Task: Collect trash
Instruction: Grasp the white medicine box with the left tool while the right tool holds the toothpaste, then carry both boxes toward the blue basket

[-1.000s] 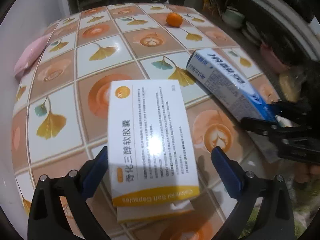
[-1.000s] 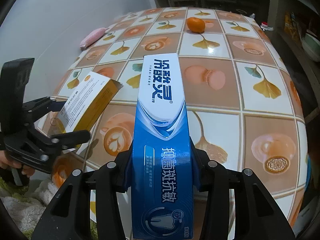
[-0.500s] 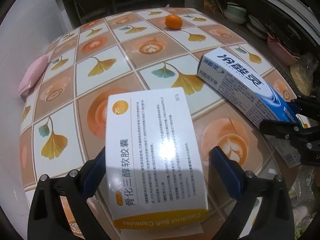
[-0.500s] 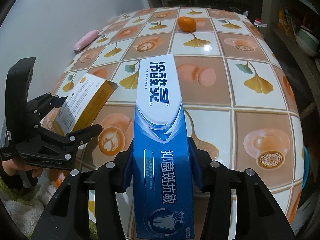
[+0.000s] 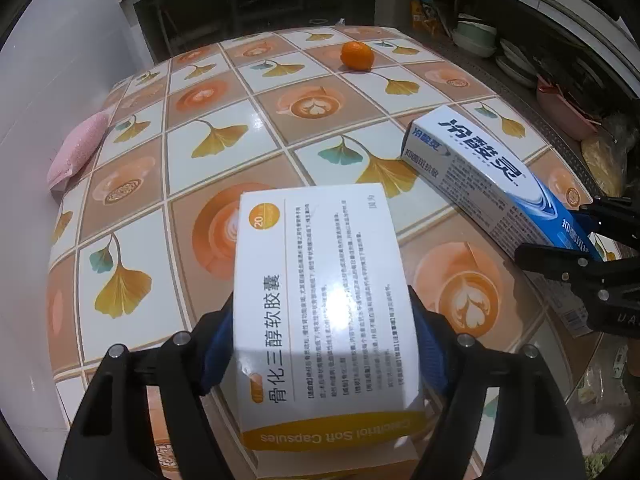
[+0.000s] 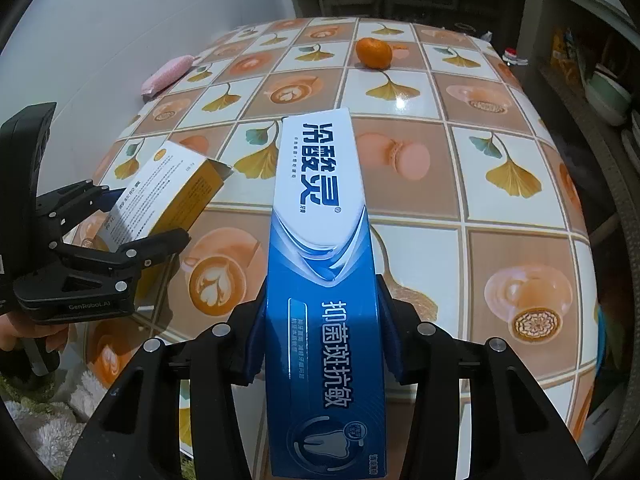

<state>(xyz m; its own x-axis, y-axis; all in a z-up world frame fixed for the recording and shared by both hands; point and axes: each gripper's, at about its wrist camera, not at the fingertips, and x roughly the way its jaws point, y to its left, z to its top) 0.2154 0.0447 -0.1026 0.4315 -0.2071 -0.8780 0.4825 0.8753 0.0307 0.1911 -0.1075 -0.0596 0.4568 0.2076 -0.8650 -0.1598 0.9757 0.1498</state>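
Observation:
A white and yellow capsule box [image 5: 316, 248] lies between the fingers of my left gripper [image 5: 322, 300]. Its jaws are closing, and the blue pads [image 5: 220, 340] touch both long sides of the box. In the right wrist view the same box [image 6: 160, 200] tilts up off the table in the left gripper [image 6: 144, 214]. My right gripper [image 6: 322, 292] is shut on a long blue and white toothpaste box [image 6: 320, 208], whose far end points across the table. That box [image 5: 472, 168] and the right gripper [image 5: 560, 228] show at the right of the left wrist view.
A mandarin orange [image 6: 374, 53] sits near the far edge of the tile-patterned table [image 6: 460, 184]. A pink sponge [image 6: 168, 74] lies at the left edge by the white wall. Shelves with bowls [image 5: 476, 36] stand at the right. A hand [image 6: 24, 336] holds the left gripper.
The left jaws have come in from wide apart onto the sides of the capsule box, and the left view has tipped up a little. The right gripper keeps its hold on the toothpaste box.

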